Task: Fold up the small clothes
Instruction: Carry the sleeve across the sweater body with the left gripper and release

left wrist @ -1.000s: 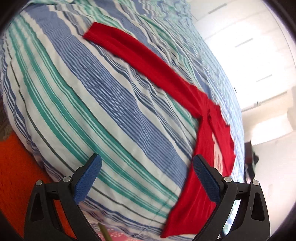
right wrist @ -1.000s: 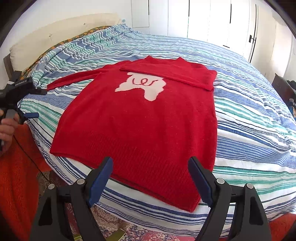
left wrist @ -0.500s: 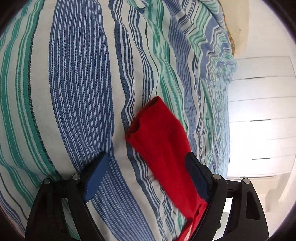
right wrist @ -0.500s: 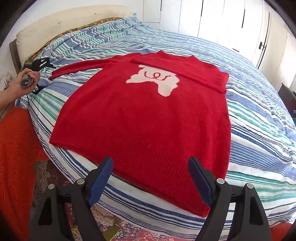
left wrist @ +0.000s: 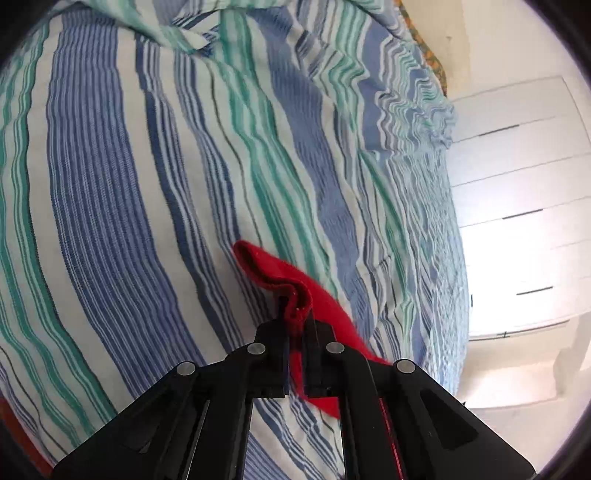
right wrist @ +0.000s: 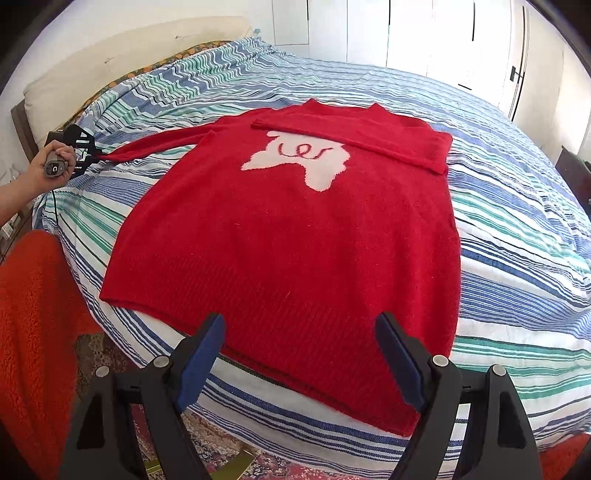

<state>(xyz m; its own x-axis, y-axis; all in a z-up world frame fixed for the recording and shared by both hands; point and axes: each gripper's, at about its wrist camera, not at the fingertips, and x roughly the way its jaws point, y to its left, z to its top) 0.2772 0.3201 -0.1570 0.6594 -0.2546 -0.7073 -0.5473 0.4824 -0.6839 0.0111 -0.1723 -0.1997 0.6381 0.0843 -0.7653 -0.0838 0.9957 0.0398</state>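
A red sweater (right wrist: pixel 288 236) with a white motif lies flat on the striped bed (right wrist: pixel 517 206). Its right sleeve is folded across the chest; its left sleeve (right wrist: pixel 155 147) stretches out to the left. My left gripper (left wrist: pixel 297 314) is shut on the cuff (left wrist: pixel 273 277) of that sleeve, which bunches between the jaws; it also shows in the right wrist view (right wrist: pixel 83 153), held by a hand. My right gripper (right wrist: pixel 299 358) is open and empty, hovering just off the sweater's bottom hem.
An orange fleece blanket (right wrist: pixel 33 325) hangs at the bed's left side. A patterned rug (right wrist: pixel 229 454) lies below the bed's edge. White closet doors (right wrist: pixel 406 33) stand behind the bed, a headboard (right wrist: pixel 110 51) at the far left.
My left gripper has closed on the sleeve cuff that lay between its open jaws half a second ago. My right gripper has barely moved and stays open.
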